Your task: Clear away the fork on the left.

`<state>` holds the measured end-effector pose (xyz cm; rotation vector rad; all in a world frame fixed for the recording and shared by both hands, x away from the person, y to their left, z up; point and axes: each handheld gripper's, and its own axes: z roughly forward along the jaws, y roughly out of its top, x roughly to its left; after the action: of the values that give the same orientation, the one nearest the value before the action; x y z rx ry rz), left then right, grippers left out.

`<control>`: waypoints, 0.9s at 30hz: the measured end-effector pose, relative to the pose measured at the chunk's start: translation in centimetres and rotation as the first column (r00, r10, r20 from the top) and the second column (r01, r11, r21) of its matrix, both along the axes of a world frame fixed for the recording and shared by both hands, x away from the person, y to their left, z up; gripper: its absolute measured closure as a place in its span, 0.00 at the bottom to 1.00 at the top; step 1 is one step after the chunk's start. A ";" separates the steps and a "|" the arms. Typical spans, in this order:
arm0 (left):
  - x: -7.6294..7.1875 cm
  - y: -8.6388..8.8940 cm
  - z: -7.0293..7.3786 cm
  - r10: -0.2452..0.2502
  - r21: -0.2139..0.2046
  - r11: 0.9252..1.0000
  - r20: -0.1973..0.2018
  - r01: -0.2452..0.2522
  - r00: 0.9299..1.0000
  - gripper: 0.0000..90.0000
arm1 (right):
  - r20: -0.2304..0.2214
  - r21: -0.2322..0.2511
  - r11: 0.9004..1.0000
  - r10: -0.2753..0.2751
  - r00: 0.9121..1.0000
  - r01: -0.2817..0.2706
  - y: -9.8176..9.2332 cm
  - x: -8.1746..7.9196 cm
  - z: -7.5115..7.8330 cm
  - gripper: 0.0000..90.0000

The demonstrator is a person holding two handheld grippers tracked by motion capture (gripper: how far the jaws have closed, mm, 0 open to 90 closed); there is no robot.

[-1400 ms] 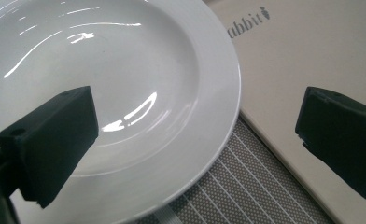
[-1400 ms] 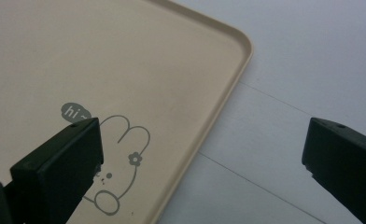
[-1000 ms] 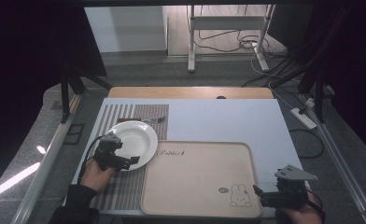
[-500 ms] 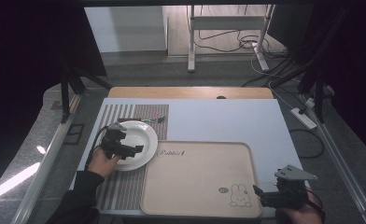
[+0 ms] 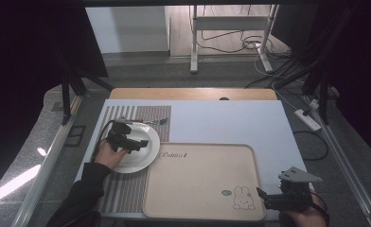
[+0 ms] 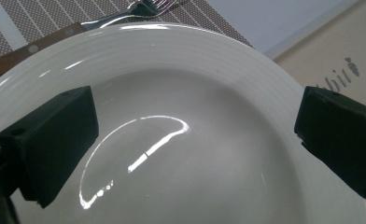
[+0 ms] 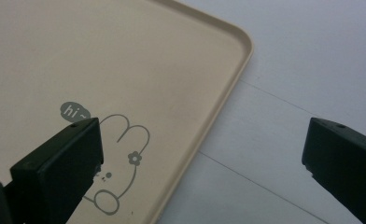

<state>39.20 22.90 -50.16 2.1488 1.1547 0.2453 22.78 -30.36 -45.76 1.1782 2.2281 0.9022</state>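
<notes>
A round white plate with a shiny deep middle (image 5: 137, 147) sits on a striped brown and white mat (image 5: 127, 189) at the left of the pale table top (image 5: 221, 123). The left gripper (image 5: 135, 143) hangs over the plate, its two black jaws wide apart with nothing between them. A metal fork with a brown wooden handle (image 6: 92, 23) lies on the mat just behind the plate. A big flat tan tray with a little bunny drawing (image 5: 198, 179) lies beside the plate. The right gripper (image 5: 265, 198) is at the tray's near right corner, jaws wide apart, holding nothing.
</notes>
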 end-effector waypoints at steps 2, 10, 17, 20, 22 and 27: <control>0.6 -0.2 0.1 0.000 0.006 1.000 0.000 0.000 1.000 0.00 | -0.001 0.000 1.000 0.000 1.000 0.000 0.0 0.0 0.0 0.00; 2.6 -0.5 0.0 0.013 0.014 1.000 -0.006 -0.013 1.000 0.00 | -0.002 0.000 1.000 0.000 1.000 0.000 0.0 0.0 0.0 0.00; 4.2 -0.6 -0.2 0.011 0.017 1.000 -0.008 -0.011 1.000 0.00 | -0.006 0.000 1.000 0.001 1.000 -0.001 0.0 0.1 0.0 0.00; 4.8 -0.6 -0.2 0.003 0.022 1.000 -0.011 -0.003 1.000 0.00 | -0.005 -0.001 1.000 0.002 1.000 -0.002 0.0 0.1 0.0 0.00; 5.2 -0.8 -0.1 0.008 0.025 1.000 -0.006 -0.008 1.000 0.02 | -0.005 -0.001 1.000 0.002 1.000 -0.002 0.0 0.1 0.0 0.00; 6.1 -0.9 0.2 0.001 0.014 1.000 -0.011 -0.001 1.000 0.12 | -0.006 0.000 1.000 0.003 1.000 -0.003 0.0 0.1 0.0 0.00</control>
<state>45.30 22.04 -49.99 2.1640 1.1634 0.2434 22.86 -30.37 -45.81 1.1798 2.2352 0.9012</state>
